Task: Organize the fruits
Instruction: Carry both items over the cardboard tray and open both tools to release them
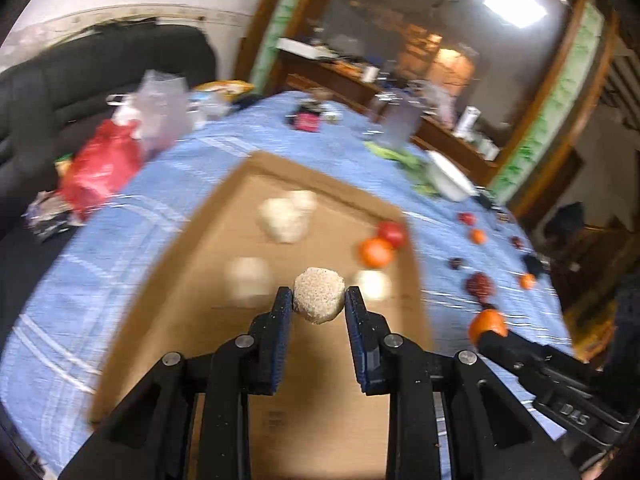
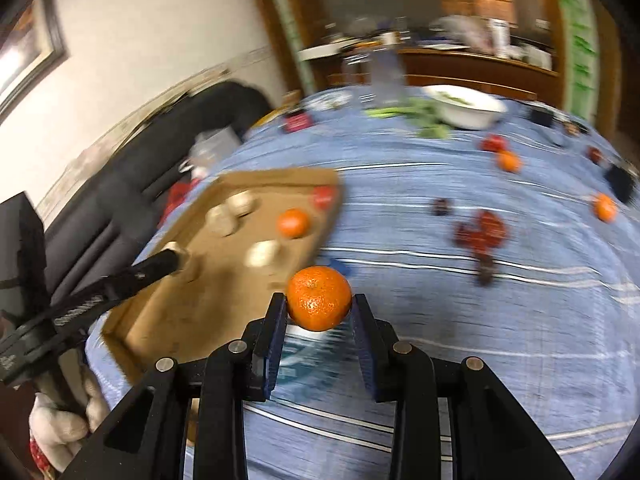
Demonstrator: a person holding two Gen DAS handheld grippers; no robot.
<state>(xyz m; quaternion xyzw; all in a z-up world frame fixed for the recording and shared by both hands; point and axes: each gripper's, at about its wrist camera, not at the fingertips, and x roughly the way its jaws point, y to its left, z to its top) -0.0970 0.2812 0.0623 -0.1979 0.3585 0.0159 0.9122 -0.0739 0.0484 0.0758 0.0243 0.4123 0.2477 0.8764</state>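
Observation:
My left gripper (image 1: 319,300) is shut on a pale speckled round fruit (image 1: 319,295) and holds it above the cardboard tray (image 1: 224,272). On the tray lie several pale fruits (image 1: 282,220), an orange (image 1: 375,252) and a red fruit (image 1: 392,233). My right gripper (image 2: 319,304) is shut on an orange (image 2: 319,297), above the blue cloth just right of the tray (image 2: 168,300); it also shows in the left wrist view (image 1: 487,324). The left gripper shows in the right wrist view (image 2: 176,258).
Loose on the blue tablecloth (image 2: 480,320) are oranges (image 2: 605,207), dark red fruits (image 2: 482,232) and a small dark fruit (image 2: 442,206). A white bowl (image 2: 466,108) with greens stands at the back. Plastic bags (image 1: 104,164) lie left of the tray by a black sofa (image 1: 80,76).

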